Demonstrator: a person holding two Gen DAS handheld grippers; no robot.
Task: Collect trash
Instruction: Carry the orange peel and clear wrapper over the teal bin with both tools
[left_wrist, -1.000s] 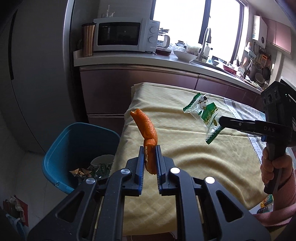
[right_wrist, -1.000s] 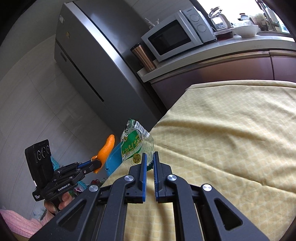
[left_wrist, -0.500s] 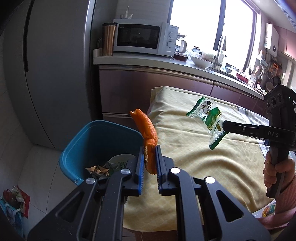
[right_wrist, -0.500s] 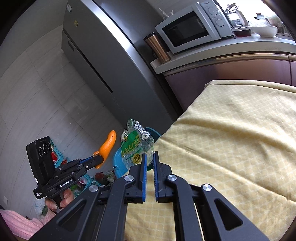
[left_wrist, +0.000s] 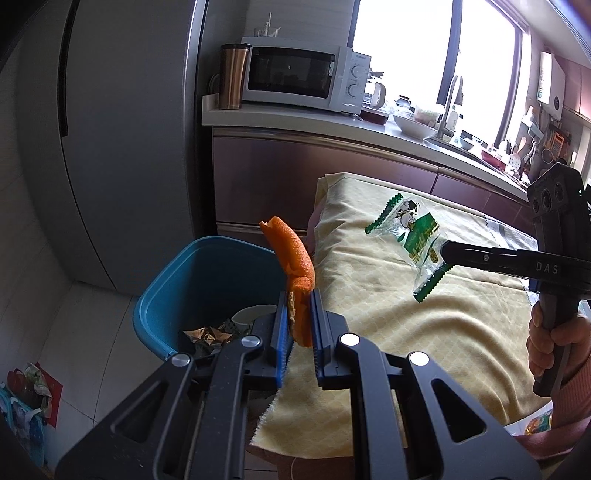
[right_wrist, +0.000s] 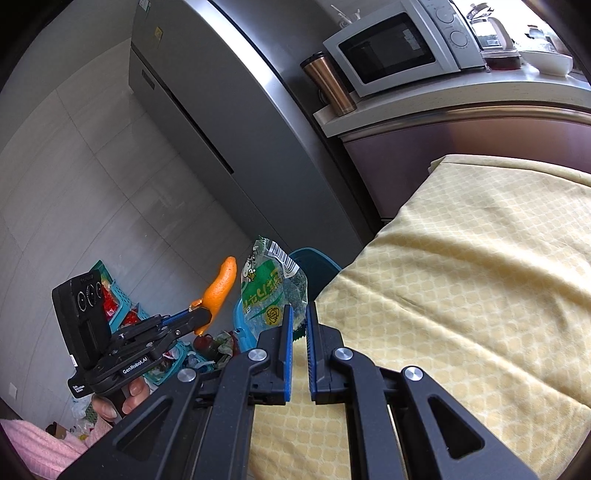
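The left gripper (left_wrist: 300, 308) clamps a curled orange peel (left_wrist: 293, 266) that sticks up past its jaws, above the blue bin (left_wrist: 177, 280). The right gripper (right_wrist: 298, 317) pinches a crinkled green-and-clear wrapper (right_wrist: 269, 291) at its lower edge. The wrapper hides most of the bin in the right view; the left view shows scraps inside.

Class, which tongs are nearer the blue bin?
Left. The left tongs, gripping orange peel, sit beside the blue bin; the right tongs, gripping a wrapper, hang above the table.
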